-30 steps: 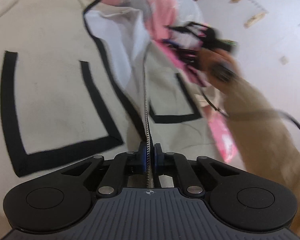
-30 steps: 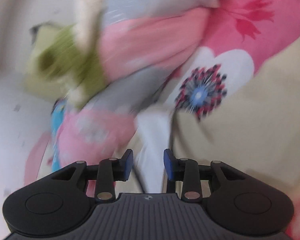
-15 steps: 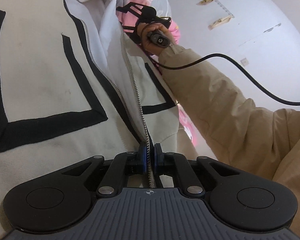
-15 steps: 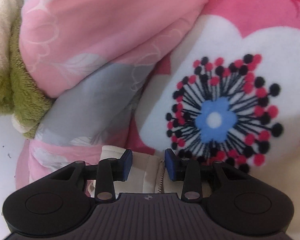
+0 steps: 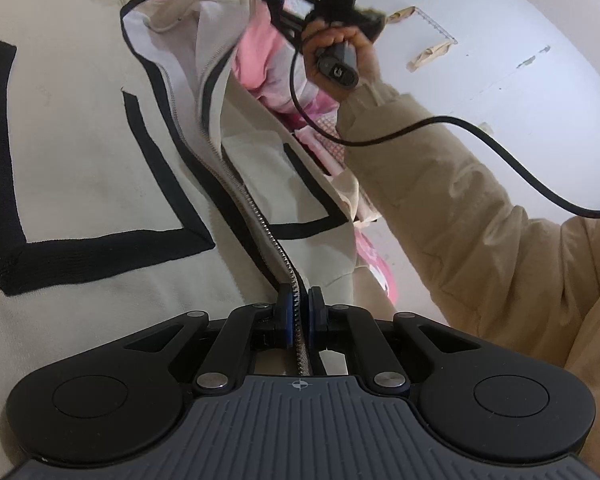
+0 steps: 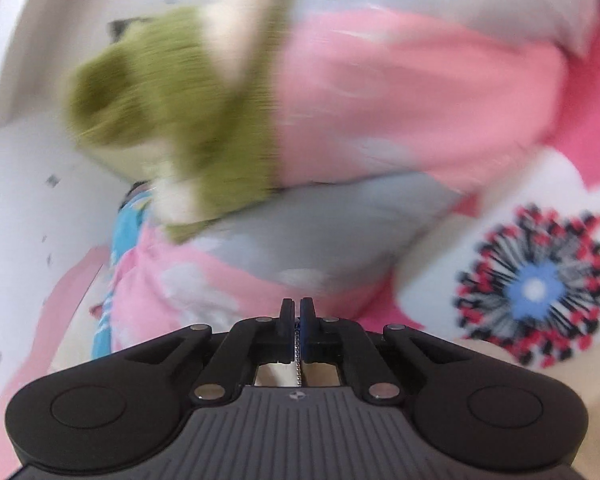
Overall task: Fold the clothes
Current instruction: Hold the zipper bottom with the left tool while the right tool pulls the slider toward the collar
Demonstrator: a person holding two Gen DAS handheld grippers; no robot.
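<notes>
1. Left wrist view: the cream jacket [image 5: 100, 152], trimmed with black bands, is lying spread over the left and centre of the white surface [image 5: 520, 40], its zipper [image 5: 268, 232] running from the open collar down to the near edge of the view.
2. The left gripper [image 5: 299, 304] is pinching the lower end of the zipper, its blue-padded jaws pressed together with the metal teeth passing between them.
3. The jacket front is gaping open near the collar, showing a pale lining [image 5: 172, 40].
4. Right wrist view, blurred: the right gripper [image 6: 297, 312] is clamping a short run of zipper teeth [image 6: 298, 356] between its closed jaws; cream fabric is showing just beneath them.
5. Left wrist view: the right hand [image 5: 340, 52], in a beige sleeve [image 5: 460, 208], is holding its gripper at the upper end of the jacket opening; a black cable [image 5: 480, 136] is trailing from the handle toward the right edge.
6. A pile of pink and grey clothes [image 6: 380, 128], a green fuzzy item [image 6: 172, 112] and a pink floral fabric [image 6: 536, 288] are lying beyond the jacket, toward the far edge of the surface.
</notes>
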